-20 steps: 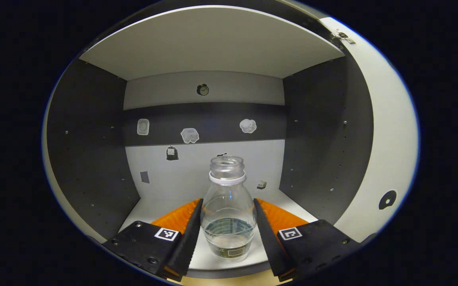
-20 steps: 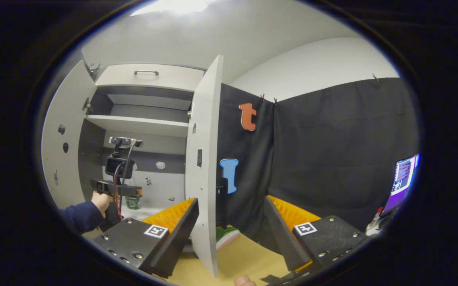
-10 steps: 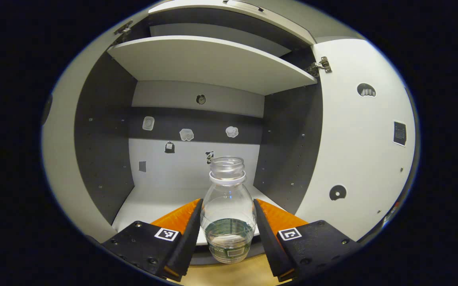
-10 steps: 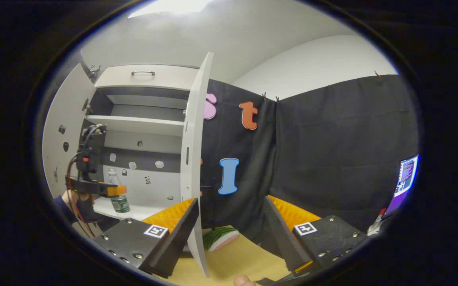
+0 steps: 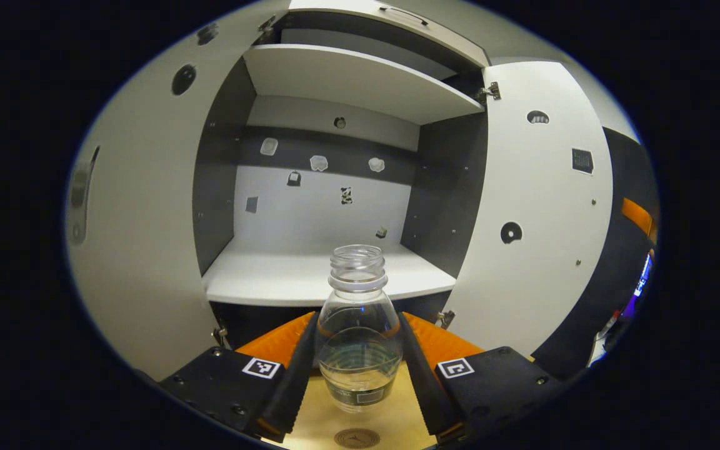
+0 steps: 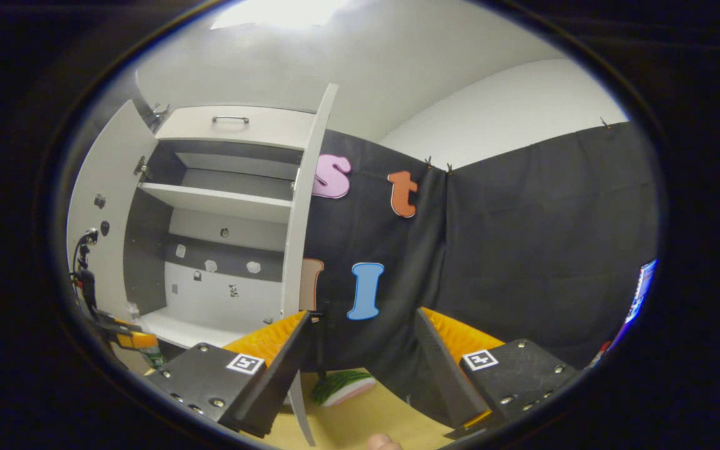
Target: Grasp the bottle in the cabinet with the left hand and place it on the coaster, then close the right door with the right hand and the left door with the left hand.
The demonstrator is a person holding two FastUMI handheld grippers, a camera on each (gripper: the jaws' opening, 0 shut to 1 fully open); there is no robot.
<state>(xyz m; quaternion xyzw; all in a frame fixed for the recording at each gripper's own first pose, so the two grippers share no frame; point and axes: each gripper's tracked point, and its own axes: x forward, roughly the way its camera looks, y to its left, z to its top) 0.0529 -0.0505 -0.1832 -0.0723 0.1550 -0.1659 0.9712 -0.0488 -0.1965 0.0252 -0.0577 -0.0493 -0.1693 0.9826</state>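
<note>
A clear, capless bottle (image 5: 357,337) with a little water in it sits upright between both fingers of my left gripper (image 5: 357,315), which is shut on it. It hangs in front of the cabinet, just outside the lower shelf (image 5: 310,281) and above the wooden table. A round coaster (image 5: 357,437) lies on the table right below the bottle. Both cabinet doors stand open: the left door (image 5: 141,212) and the right door (image 5: 541,206). My right gripper (image 6: 362,314) is open and holds nothing, near the edge of the right door (image 6: 300,237). The left gripper (image 6: 127,337) shows at the far left there.
An upper shelf (image 5: 360,81) and a drawer with a handle (image 5: 397,19) top the cabinet. Small stickers dot its back wall. A watermelon-slice toy (image 6: 341,384) lies on the table behind the right door. A lit screen (image 6: 641,290) stands at the far right.
My left gripper has drawn back out of the cabinet with the bottle, which now hangs over the table with the coaster showing below. My right gripper has barely shifted.
</note>
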